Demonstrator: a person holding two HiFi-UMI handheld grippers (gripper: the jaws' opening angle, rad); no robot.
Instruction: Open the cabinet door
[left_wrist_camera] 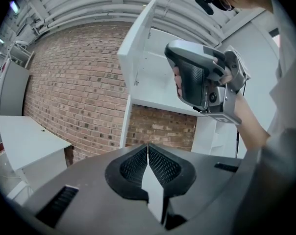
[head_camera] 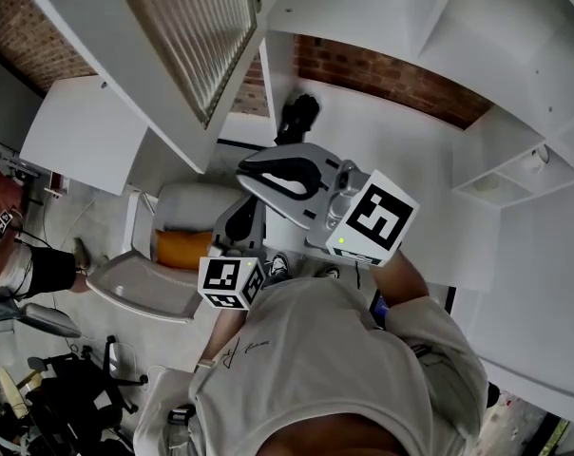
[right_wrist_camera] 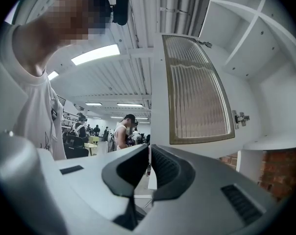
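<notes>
The white cabinet door (head_camera: 187, 27) with a ribbed glass panel stands swung open at the upper left of the head view. In the right gripper view the door (right_wrist_camera: 197, 92) fills the upper right, hinges on its far side. My right gripper (head_camera: 244, 172) is level beside the door's lower corner, and its jaws (right_wrist_camera: 149, 151) are shut with nothing visibly between them. Whether it touches the door I cannot tell. My left gripper (head_camera: 244, 212) is lower and closer to me, shut and empty (left_wrist_camera: 148, 148). From it I see the right gripper (left_wrist_camera: 202, 82) and the door edge-on (left_wrist_camera: 138, 48).
The open cabinet (head_camera: 363, 8) shows white shelves; more shelving runs down the right (head_camera: 515, 169). A brick wall (head_camera: 392, 79) lies behind. Below are a white desk (head_camera: 87, 122), a chair with an orange cushion (head_camera: 182, 247) and a black object (head_camera: 298, 114). People stand far off (right_wrist_camera: 122, 131).
</notes>
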